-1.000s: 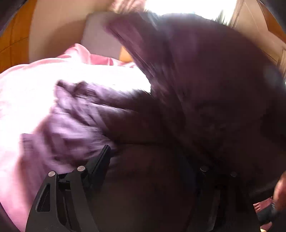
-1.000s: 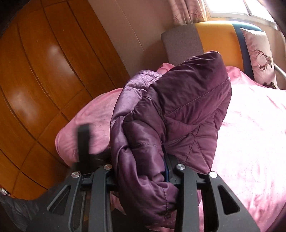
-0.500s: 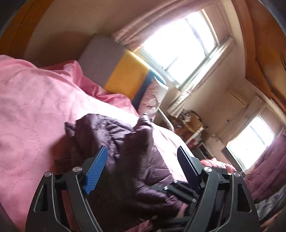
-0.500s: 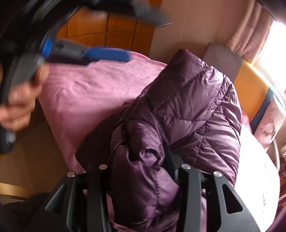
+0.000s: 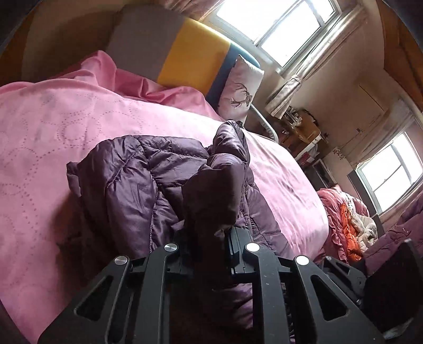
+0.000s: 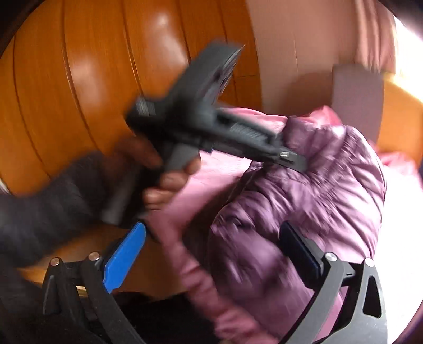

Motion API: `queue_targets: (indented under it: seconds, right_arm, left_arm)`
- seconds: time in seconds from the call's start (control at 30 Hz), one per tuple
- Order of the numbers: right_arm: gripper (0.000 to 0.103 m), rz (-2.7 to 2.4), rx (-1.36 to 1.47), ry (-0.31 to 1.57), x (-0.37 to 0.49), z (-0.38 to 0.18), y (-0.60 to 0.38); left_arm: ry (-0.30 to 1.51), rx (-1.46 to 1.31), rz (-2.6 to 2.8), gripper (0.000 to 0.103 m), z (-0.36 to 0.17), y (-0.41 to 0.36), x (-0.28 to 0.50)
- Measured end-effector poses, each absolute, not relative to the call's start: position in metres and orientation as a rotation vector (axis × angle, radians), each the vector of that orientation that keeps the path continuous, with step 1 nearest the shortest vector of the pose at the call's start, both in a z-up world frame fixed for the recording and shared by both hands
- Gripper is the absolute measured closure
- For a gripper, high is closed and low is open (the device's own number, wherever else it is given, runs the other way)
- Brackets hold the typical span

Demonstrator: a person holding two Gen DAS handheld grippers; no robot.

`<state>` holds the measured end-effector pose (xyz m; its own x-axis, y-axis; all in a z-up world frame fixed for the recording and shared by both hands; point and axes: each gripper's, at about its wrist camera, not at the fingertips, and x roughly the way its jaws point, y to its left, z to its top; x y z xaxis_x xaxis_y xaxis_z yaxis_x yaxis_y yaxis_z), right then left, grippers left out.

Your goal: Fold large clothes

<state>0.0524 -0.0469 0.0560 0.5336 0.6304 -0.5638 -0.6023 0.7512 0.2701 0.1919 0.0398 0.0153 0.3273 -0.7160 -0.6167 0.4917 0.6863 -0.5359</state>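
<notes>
Left claw (image 5: 208, 235) just clamped on purple jacket (image 5: 148, 185); right claw (image 6: 211, 254) spread.

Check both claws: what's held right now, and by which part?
Left claw has just closed on a raised fold of the purple puffer jacket at its near edge. Right claw has just opened; its pads touch nothing.

A: Upper field? A headboard (image 5: 169, 50) in grey, yellow and blue panels, with a deer-print pillow (image 5: 239, 90) leaning on it; windows (image 5: 277, 23) behind.

B: Remainder? Pink bedspread (image 5: 53, 127) across the bed; glossy orange wooden panels (image 6: 79, 79) alongside.
</notes>
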Motion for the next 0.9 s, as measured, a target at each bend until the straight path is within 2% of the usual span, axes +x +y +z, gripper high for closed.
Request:
queue_targets:
  seconds: [0.07,0.1,0.13,0.17,0.2,0.23,0.37,0.53,0.57,0.6,0.67,0.77,0.87,0.9]
  right_arm:
    - [0.003,0.718,0.136,0.669,0.046,0.062,-0.086]
    - [0.01,0.696,0.158,0.666,0.045,0.062,-0.103]
    - [0.025,0.669,0.164,0.665,0.045,0.061,-0.117]
    - [0.033,0.629,0.153,0.674,0.045,0.058,-0.128]
    - [0.05,0.603,0.142,0.695,0.05,0.054,-0.139]
    - [0.06,0.59,0.138,0.716,0.055,0.048,-0.143]
    - [0.062,0.634,0.119,0.762,0.066,0.028,-0.14]
    - [0.061,0.605,0.023,0.801,0.086,0.002,-0.082]
    - [0.061,0.596,0.011,0.808,0.09,-0.006,-0.072]
    - [0.061,0.586,-0.002,0.803,0.094,-0.011,-0.064]
    - [0.061,0.559,-0.013,0.791,0.101,-0.018,-0.057]
    - [0.061,0.539,-0.038,0.767,0.104,-0.025,-0.053]
    - [0.061,0.545,-0.059,0.739,0.102,-0.03,-0.053]
    - [0.061,0.563,-0.056,0.738,0.103,-0.032,-0.054]
  left_arm:
    - [0.954,-0.302,-0.802,0.086,0.014,0.044,0.194]
    - [0.954,-0.305,-0.797,0.086,0.014,0.046,0.194]
    - [0.954,-0.308,-0.791,0.086,0.019,0.051,0.195]
    - [0.954,-0.307,-0.788,0.086,0.02,0.052,0.195]
    - [0.956,-0.306,-0.782,0.088,0.022,0.053,0.194]
    - [0.958,-0.305,-0.775,0.088,0.025,0.054,0.191]
    - [0.98,-0.294,-0.727,0.089,0.027,0.062,0.188]
    - [1.054,-0.314,-0.586,0.087,0.018,0.086,0.195]
    - [1.071,-0.334,-0.537,0.083,0.017,0.093,0.197]
    - [1.076,-0.357,-0.492,0.071,0.014,0.098,0.199]
    - [1.085,-0.429,-0.404,0.056,0.013,0.109,0.201]
    - [1.091,-0.496,-0.353,0.046,0.008,0.108,0.199]
    - [1.071,-0.408,-0.269,0.044,0.0,0.096,0.199]
    - [1.062,-0.371,-0.256,0.039,-0.006,0.093,0.199]
